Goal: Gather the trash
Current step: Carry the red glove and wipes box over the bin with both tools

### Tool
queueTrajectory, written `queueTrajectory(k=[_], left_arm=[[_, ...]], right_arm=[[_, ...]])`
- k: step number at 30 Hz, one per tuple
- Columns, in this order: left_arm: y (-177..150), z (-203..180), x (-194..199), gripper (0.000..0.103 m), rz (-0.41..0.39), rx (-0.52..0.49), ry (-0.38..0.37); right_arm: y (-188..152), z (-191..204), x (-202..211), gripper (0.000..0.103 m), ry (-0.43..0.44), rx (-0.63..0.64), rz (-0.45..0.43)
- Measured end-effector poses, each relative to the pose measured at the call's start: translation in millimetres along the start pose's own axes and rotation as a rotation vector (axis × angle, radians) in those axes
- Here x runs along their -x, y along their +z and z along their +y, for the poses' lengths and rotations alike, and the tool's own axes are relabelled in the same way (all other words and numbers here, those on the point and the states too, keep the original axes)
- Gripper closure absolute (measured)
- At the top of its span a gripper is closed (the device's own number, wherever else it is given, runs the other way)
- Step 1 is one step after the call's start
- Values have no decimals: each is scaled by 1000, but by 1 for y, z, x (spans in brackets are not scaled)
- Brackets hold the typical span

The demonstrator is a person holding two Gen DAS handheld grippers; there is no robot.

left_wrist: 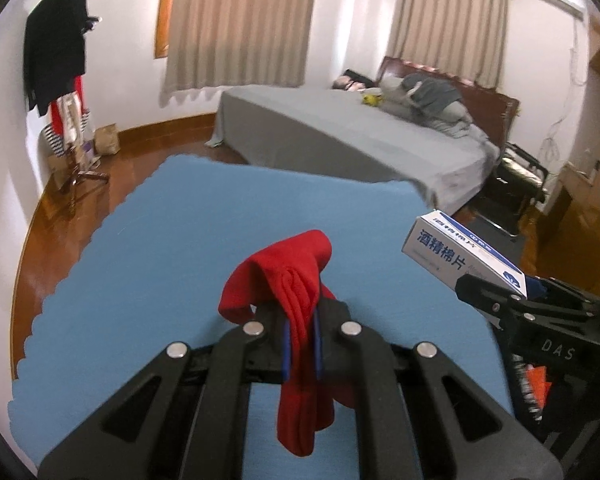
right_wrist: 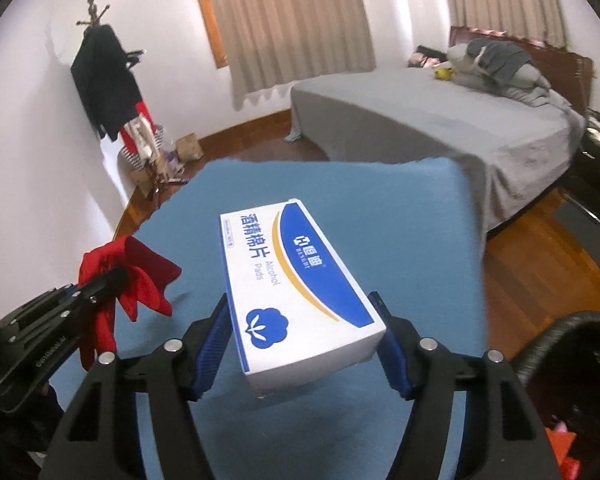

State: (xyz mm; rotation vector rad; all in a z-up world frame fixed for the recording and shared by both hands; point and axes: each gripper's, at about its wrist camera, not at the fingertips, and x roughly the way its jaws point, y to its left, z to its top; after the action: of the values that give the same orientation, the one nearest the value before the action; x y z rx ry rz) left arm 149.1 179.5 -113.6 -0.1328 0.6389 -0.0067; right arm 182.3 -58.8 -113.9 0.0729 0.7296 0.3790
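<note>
My left gripper (left_wrist: 300, 344) is shut on a red cloth (left_wrist: 296, 280) that drapes over and under its blue pads, held above the blue table (left_wrist: 140, 264). In the right wrist view that cloth (right_wrist: 140, 276) hangs at the left from the left gripper (right_wrist: 100, 284). My right gripper (right_wrist: 304, 340) is shut on a white and blue box of alcohol pads (right_wrist: 296, 280), its blue pads pressing both long sides, and the box is lifted off the table (right_wrist: 420, 240). The same box (left_wrist: 460, 256) shows at the right of the left wrist view.
A bed with a grey sheet (left_wrist: 360, 136) stands beyond the table. A coat rack with clothes (left_wrist: 60, 80) is by the left wall, with a paper bag (left_wrist: 107, 140) near it. A dark round bin rim (right_wrist: 572, 344) sits at the lower right.
</note>
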Motion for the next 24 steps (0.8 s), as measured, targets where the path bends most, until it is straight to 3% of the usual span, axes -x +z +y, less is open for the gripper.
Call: queueTrajectory(k=[15, 24], left_arm=[[12, -94, 58, 96, -85, -98, -165], [3, -149, 76, 96, -102, -162, -282]], right_arm=[[-8, -47, 108, 39, -116, -65, -110], [-29, -76, 157, 39, -256, -67, -161]])
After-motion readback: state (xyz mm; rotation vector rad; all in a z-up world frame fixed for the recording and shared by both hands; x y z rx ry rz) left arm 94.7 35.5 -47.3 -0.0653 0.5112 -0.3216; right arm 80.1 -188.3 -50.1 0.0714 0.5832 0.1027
